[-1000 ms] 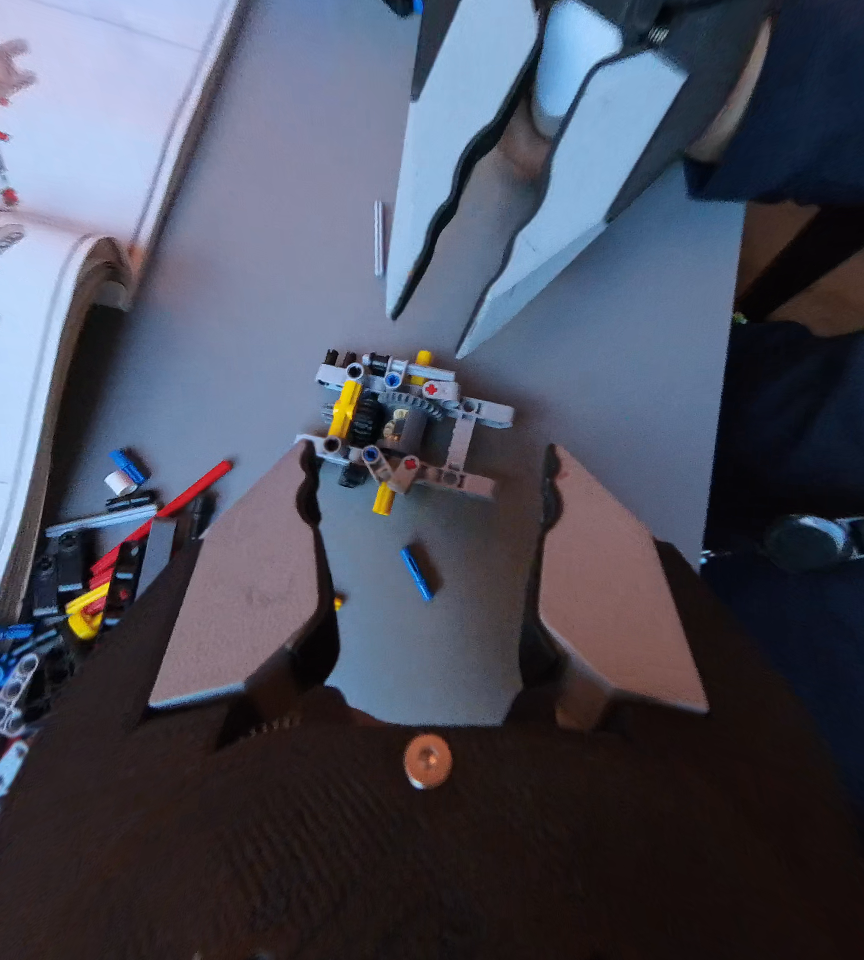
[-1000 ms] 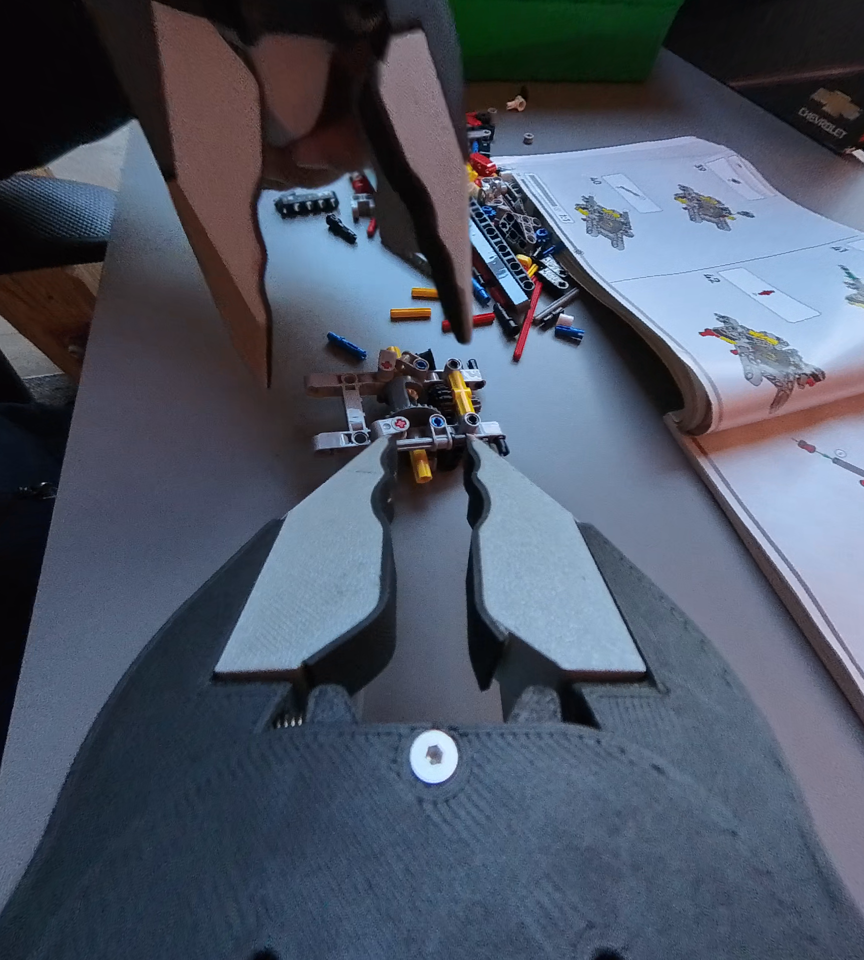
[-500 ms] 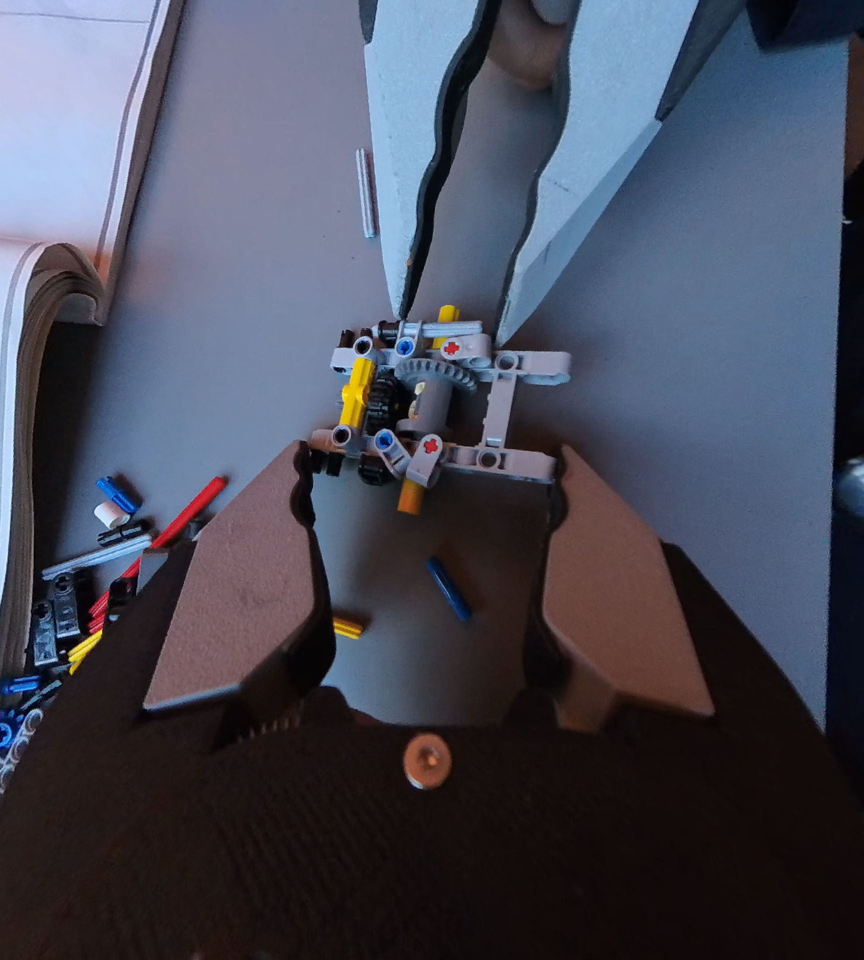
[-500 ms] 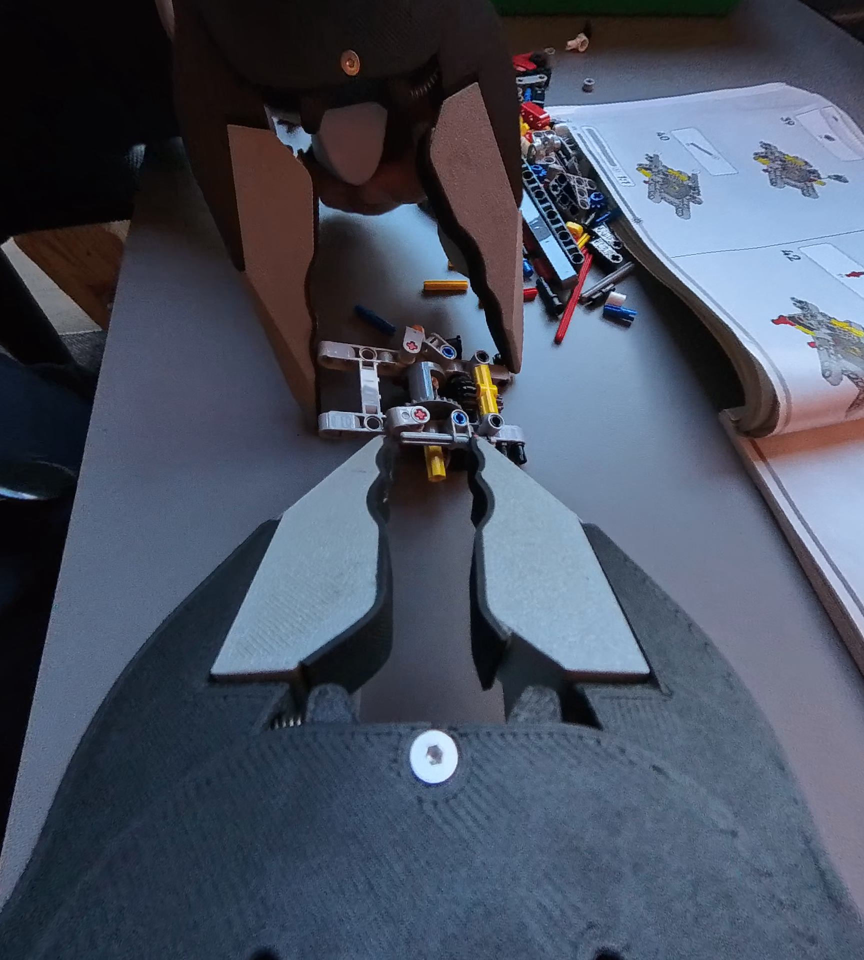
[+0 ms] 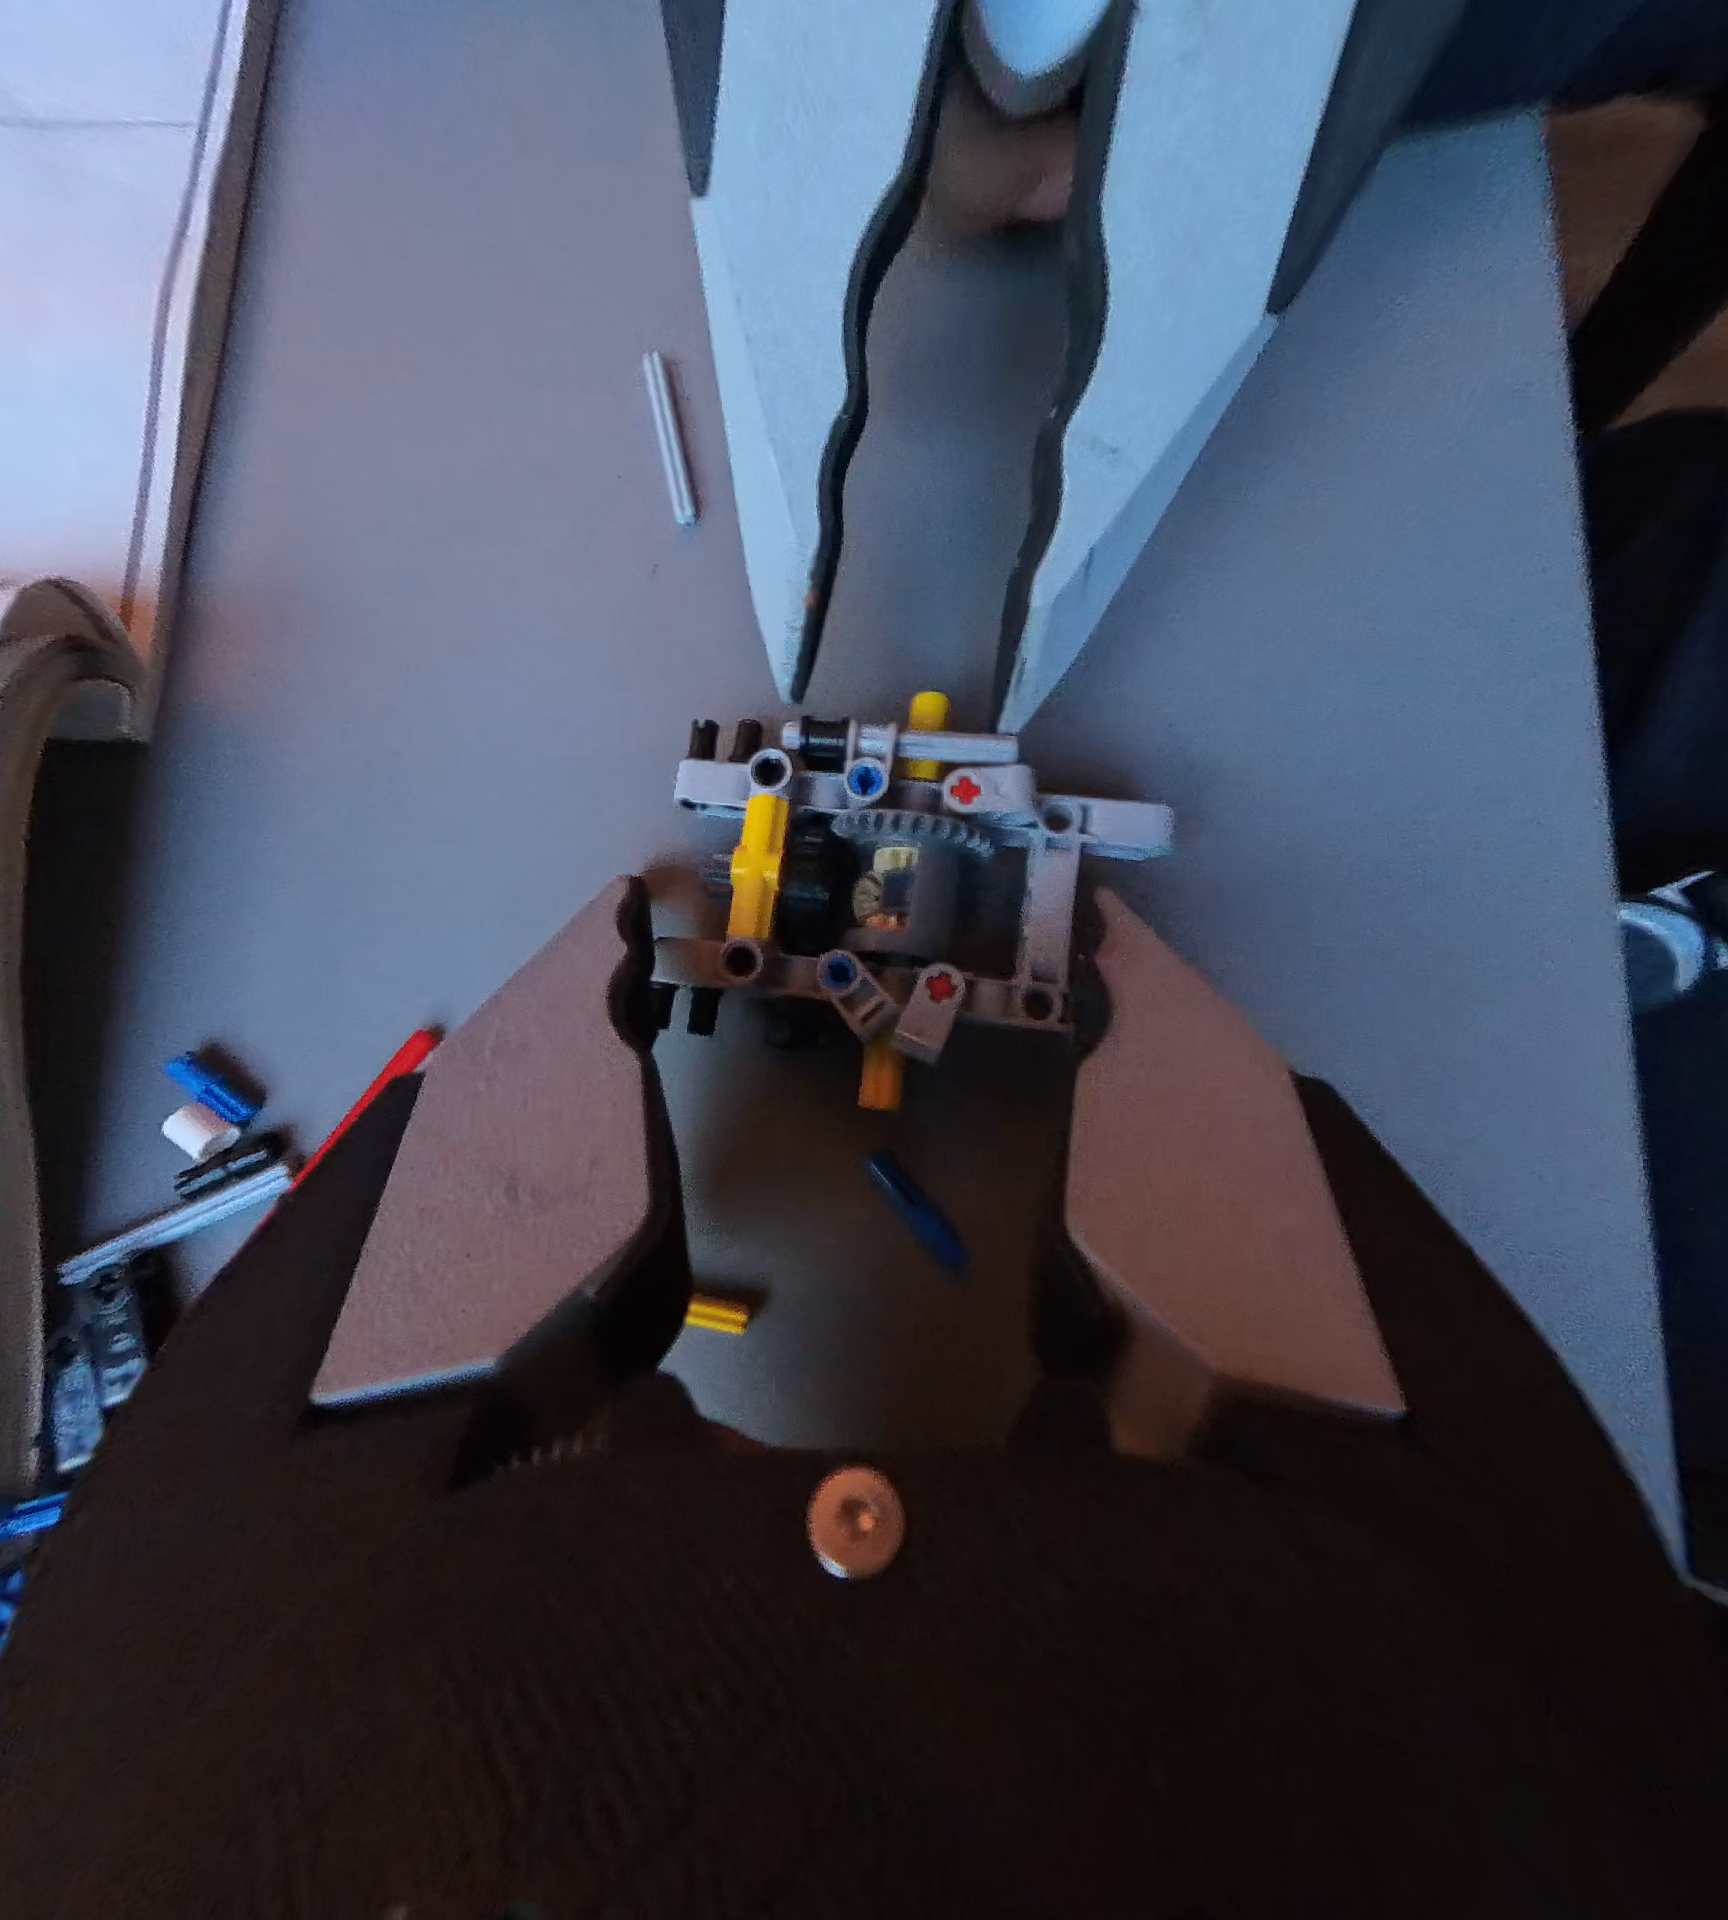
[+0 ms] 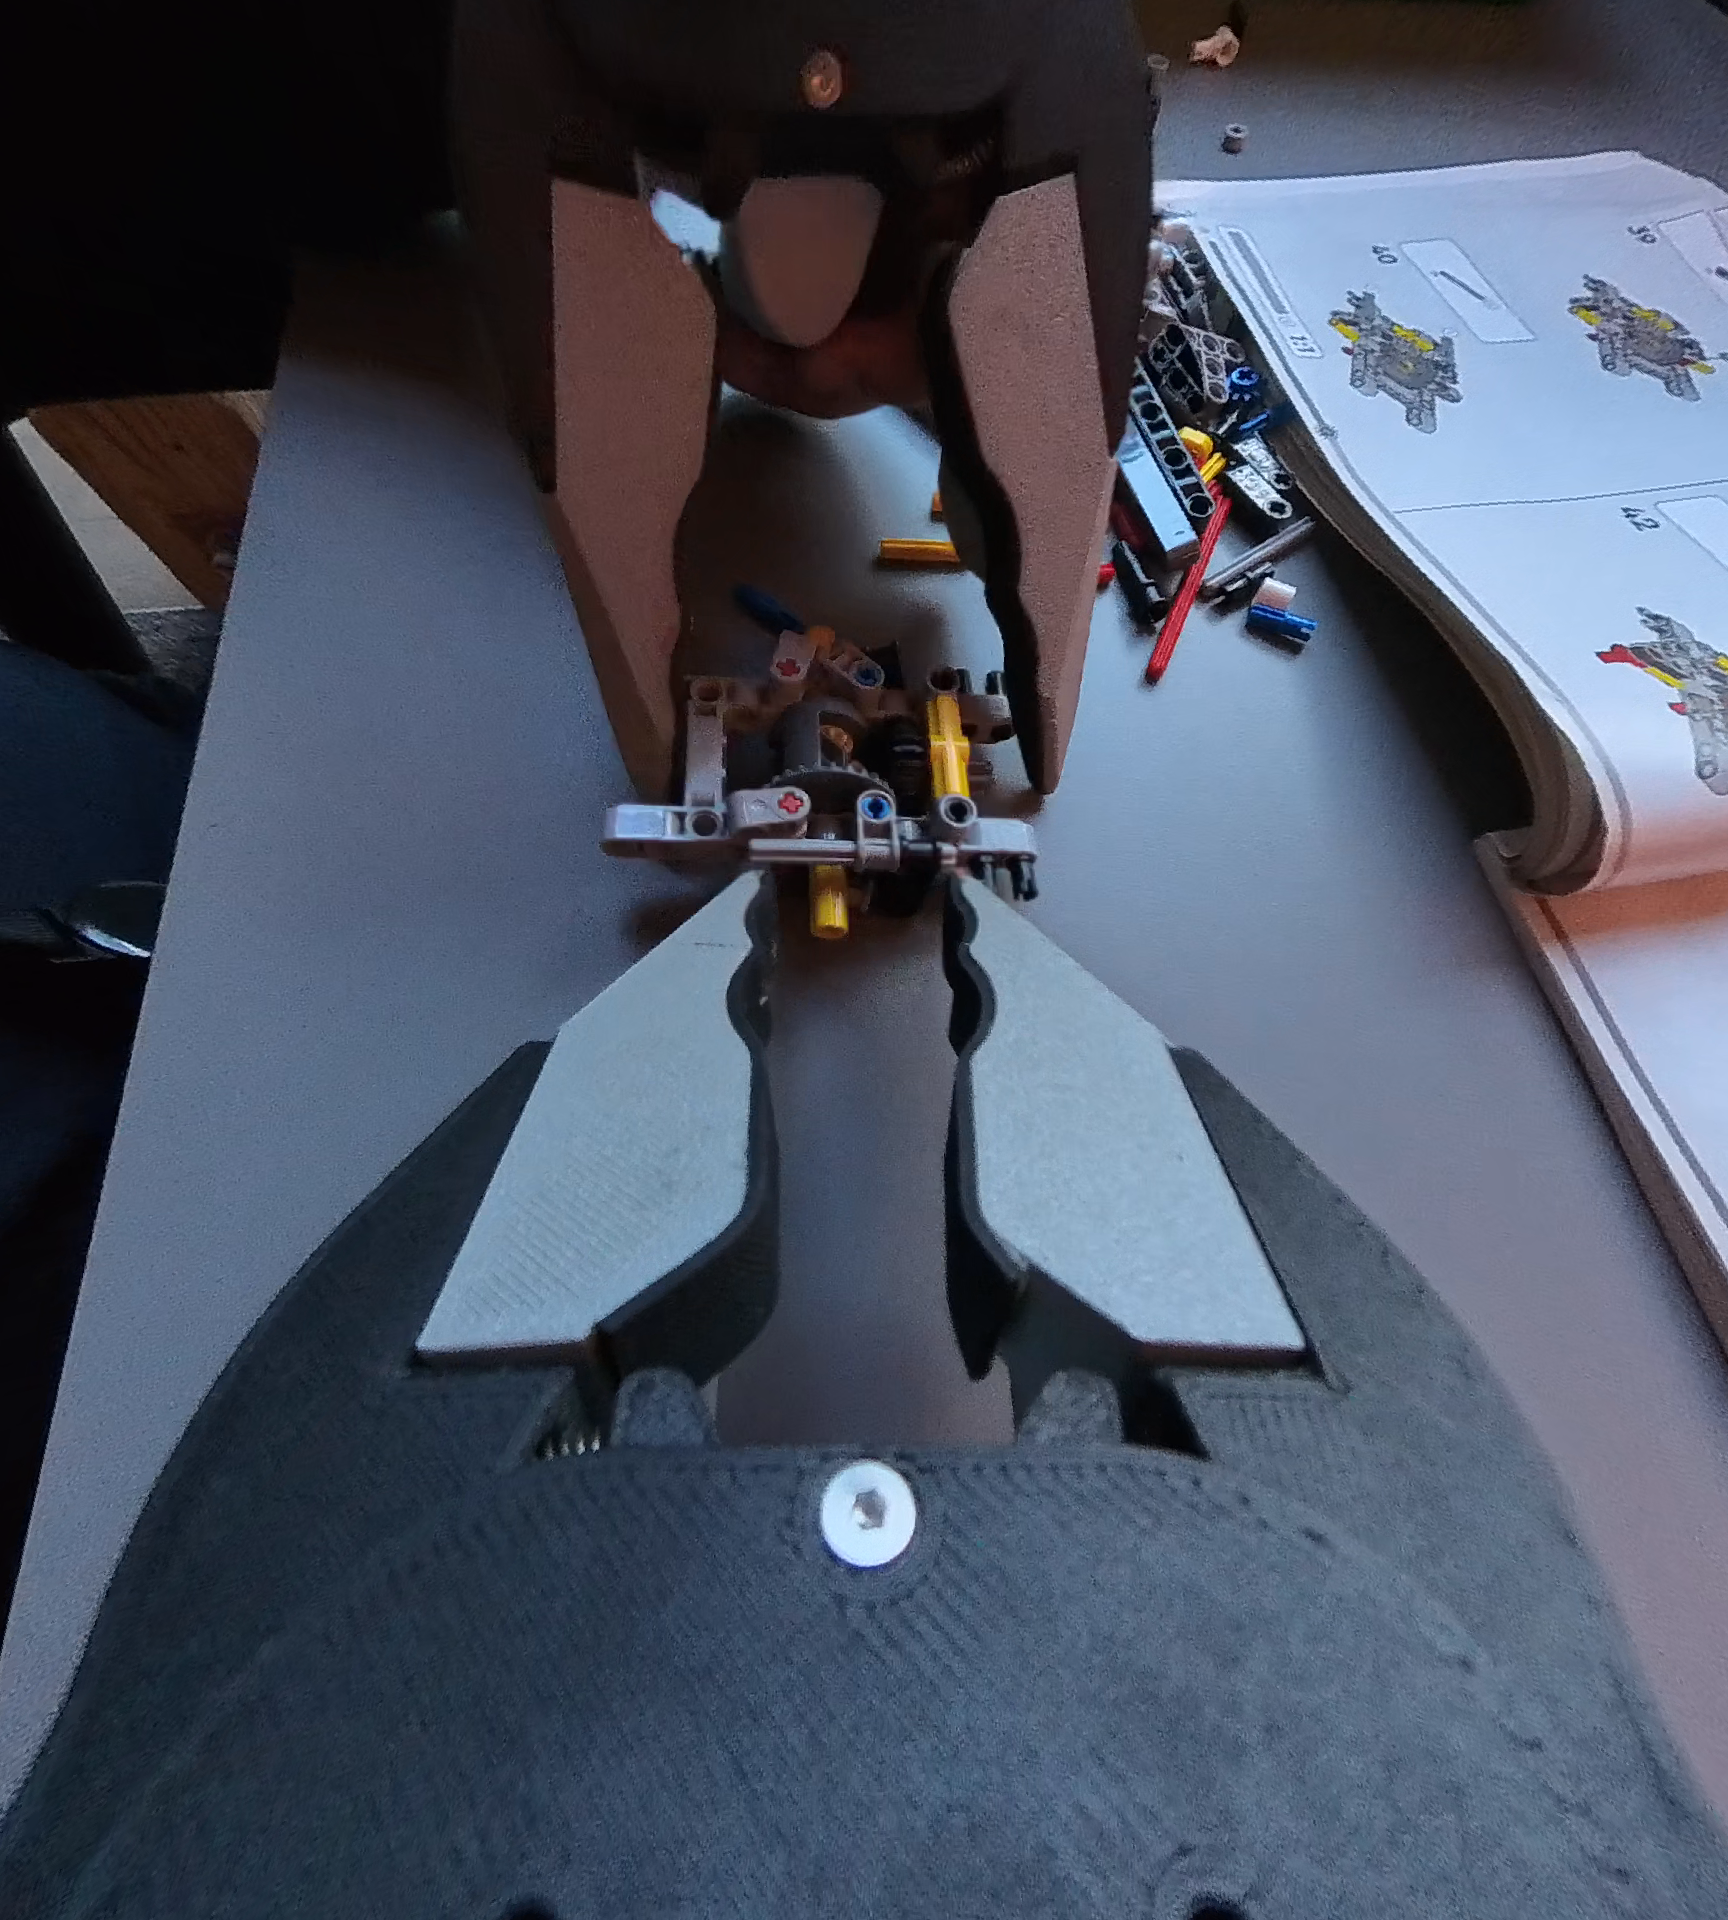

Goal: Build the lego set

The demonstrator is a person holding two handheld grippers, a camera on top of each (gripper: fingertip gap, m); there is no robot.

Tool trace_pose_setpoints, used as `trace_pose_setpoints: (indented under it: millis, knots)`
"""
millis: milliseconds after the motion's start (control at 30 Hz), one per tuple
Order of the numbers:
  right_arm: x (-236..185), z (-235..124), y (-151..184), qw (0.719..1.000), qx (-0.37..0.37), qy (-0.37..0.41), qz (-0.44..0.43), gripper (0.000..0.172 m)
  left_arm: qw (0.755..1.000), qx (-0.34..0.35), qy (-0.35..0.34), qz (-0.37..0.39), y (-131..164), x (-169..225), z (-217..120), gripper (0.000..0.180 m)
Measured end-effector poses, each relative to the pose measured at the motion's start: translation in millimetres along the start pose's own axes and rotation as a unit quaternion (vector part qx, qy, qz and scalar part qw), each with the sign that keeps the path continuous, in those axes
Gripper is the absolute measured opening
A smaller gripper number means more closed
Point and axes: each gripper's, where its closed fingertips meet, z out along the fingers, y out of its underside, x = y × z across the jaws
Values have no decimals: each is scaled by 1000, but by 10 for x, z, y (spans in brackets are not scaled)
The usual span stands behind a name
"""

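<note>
Left wrist view is showing the left gripper [image 5: 860,956] bracketing the grey brick gear assembly [image 5: 901,883] with wide-spread fingers, while the half-open right gripper [image 6: 852,899] is pointing at its yellow axle [image 6: 827,902].

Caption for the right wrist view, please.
Right gripper jaws open at the brick gear assembly on the grey table, left gripper straddling it.
</note>
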Motion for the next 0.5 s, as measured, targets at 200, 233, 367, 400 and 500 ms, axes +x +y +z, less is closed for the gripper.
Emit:
trace_pose_setpoints:
  millis: [200,233,367,400,500]
  knots:
    - [-46,0,-16,999,4,9,-33,29,1000,14,-18,1,-15,76,12,69]
    - [-58,7,-15,999,3,10,-40,29,1000,19,-21,0,-20,77,13,69]
    - [-92,12,-24,998,4,15,-61,31,999,24,-23,4,-28,82,17,69]
    - [-99,7,-39,998,9,13,-61,32,999,25,-20,5,-31,84,20,69]
    - [-121,-20,-136,997,40,11,-62,29,999,26,-18,9,-42,89,29,69]
